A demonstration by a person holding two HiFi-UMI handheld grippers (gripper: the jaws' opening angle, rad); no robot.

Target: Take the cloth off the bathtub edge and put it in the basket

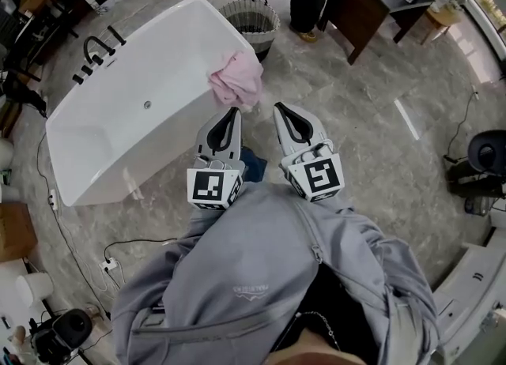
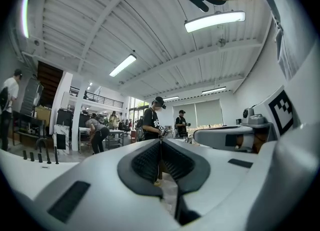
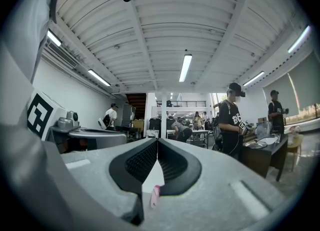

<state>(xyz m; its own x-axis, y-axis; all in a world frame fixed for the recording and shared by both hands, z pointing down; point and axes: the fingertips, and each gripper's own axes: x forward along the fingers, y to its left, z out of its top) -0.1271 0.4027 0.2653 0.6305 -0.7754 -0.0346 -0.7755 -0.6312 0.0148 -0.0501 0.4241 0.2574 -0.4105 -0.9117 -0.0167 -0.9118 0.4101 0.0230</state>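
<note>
cloth (image 1: 236, 79): 1, on bathtub (image 1: 134, 95) edge | basket (image 1: 250, 22): 1 | left gripper (image 1: 234, 111), right gripper (image 1: 277, 107): jaws clenched, empty

Pink cloth on the bathtub rim, basket just beyond it

In the head view the cloth (image 1: 236, 79) is pale pink and crumpled. It lies bunched over the right-hand corner of the white bathtub (image 1: 118, 146), a little above the middle of the frame, and part of it hangs down the tub's outer wall. The tub is a long, freestanding shell set at a slant from the left of the frame up towards the top centre. The basket (image 1: 237, 9) is round and woven, with a dark inside. It stands upright on the floor at top centre, near the tub's far end and apart from the cloth.
</note>
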